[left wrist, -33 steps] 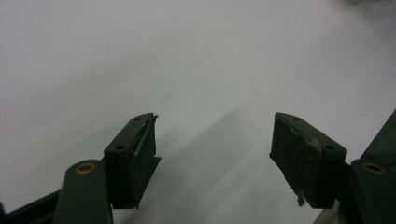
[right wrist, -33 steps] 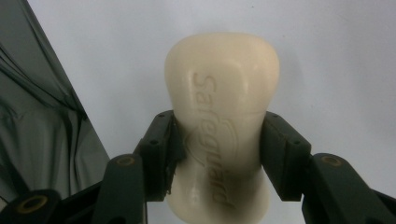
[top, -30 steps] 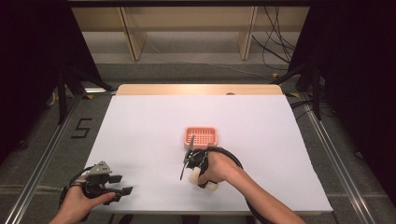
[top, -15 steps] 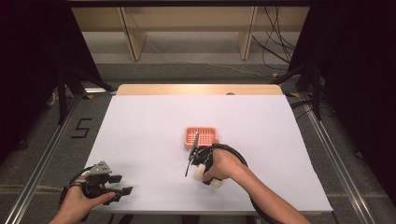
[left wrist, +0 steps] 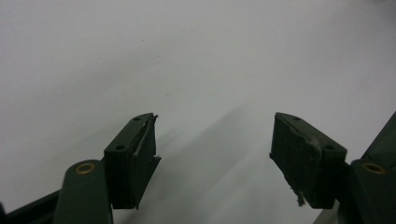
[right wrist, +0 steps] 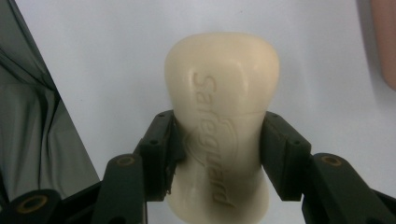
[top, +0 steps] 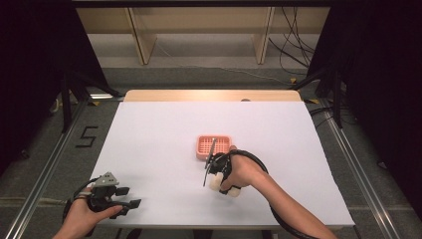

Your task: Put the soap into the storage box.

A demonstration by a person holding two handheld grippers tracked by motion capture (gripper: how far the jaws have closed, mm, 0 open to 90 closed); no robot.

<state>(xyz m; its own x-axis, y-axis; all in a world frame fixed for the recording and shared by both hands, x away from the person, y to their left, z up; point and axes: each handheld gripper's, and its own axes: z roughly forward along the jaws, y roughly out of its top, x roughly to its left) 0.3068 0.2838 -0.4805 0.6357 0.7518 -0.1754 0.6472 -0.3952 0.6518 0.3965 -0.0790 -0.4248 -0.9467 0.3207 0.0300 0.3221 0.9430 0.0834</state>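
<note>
A cream bar of soap (right wrist: 222, 79) with embossed lettering sits between the jaws of my right gripper (right wrist: 217, 154), and both pads press its sides. In the high view this gripper (top: 217, 175) is held just in front of a pink slotted soap dish (top: 214, 146), with the soap (top: 215, 181) showing pale beneath the hand. The dish's edge (right wrist: 385, 42) appears at the right of the right gripper view. My left gripper (top: 128, 197) rests at the table's front left corner. Its jaws stand wide apart over bare white surface (left wrist: 212, 154), with nothing between them.
The white table top (top: 149, 134) has a wooden strip along its far edge. Metal frame rails run down both sides of the table. Shelving and cables stand beyond the far end. A black cable loops over the right wrist (top: 254, 159).
The right hand has drifted slightly to the right with the soap still gripped. The left hand has stayed put.
</note>
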